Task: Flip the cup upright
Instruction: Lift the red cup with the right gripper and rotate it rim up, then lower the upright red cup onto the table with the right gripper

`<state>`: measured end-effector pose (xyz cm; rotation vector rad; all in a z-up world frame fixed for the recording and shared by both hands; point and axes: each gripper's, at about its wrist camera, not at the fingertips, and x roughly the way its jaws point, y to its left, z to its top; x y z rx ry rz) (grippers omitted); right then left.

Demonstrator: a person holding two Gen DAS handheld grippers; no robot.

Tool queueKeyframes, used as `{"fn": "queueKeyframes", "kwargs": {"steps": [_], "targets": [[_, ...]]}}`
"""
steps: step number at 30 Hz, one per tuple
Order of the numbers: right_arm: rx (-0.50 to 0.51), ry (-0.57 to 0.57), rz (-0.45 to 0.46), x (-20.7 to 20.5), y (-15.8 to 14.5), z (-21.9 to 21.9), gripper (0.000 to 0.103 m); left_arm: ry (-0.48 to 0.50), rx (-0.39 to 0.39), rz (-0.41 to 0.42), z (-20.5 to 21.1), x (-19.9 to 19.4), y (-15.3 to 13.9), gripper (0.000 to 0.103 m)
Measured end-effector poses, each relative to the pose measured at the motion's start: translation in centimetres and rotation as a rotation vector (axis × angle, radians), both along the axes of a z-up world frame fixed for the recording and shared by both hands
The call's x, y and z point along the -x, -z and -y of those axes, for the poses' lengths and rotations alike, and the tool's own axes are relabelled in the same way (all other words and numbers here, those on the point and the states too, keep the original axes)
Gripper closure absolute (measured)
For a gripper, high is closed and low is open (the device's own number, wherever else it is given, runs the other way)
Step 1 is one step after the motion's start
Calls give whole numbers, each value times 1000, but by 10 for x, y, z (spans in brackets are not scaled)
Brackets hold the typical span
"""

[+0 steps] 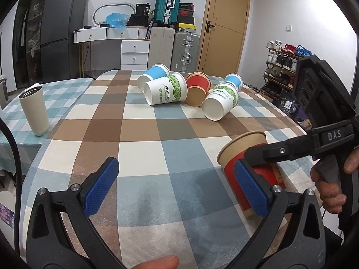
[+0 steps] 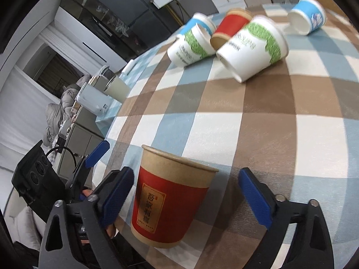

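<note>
Right wrist view showed our right claw [image 2: 186,198] spread wide around the red cup [image 2: 170,201], which stood mouth-up near the front of the checked bench [image 2: 258,116]. Its left pad was close to the wall and its right pad well clear, so we judged the cup freed to stand by itself. Our left claw [image 1: 177,188] was also wide and held nothing; it hung just beside the cup, likely kept out of the way. The other paper cups [image 1: 186,89] lay on their sides in a cluster at the far end, probably awaiting the same turn. A grey tumbler [image 1: 34,109] stood apart to the left.
</note>
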<state>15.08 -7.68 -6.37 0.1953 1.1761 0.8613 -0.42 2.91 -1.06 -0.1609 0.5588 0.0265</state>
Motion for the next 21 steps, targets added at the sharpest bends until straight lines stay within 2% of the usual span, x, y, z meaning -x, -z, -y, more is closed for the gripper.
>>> {"fn": "queueKeyframes", "kwargs": {"steps": [3, 7, 13, 16, 21], "targets": [[-7, -25, -20, -2, 1, -5, 19, -1, 5, 1, 0, 0, 1, 1], [-25, -38, -52, -2, 0, -7, 32, -1, 9, 1, -2, 0, 2, 1], [-41, -33, -26, 3, -6, -4, 36, -3, 8, 7, -2, 1, 2, 1], [-44, -9, 58, 7, -18, 1, 36, -5, 12, 5, -3, -1, 3, 1], [72, 77, 377, 25, -43, 0, 36, -11, 19, 17, -4, 1, 0, 1]]}}
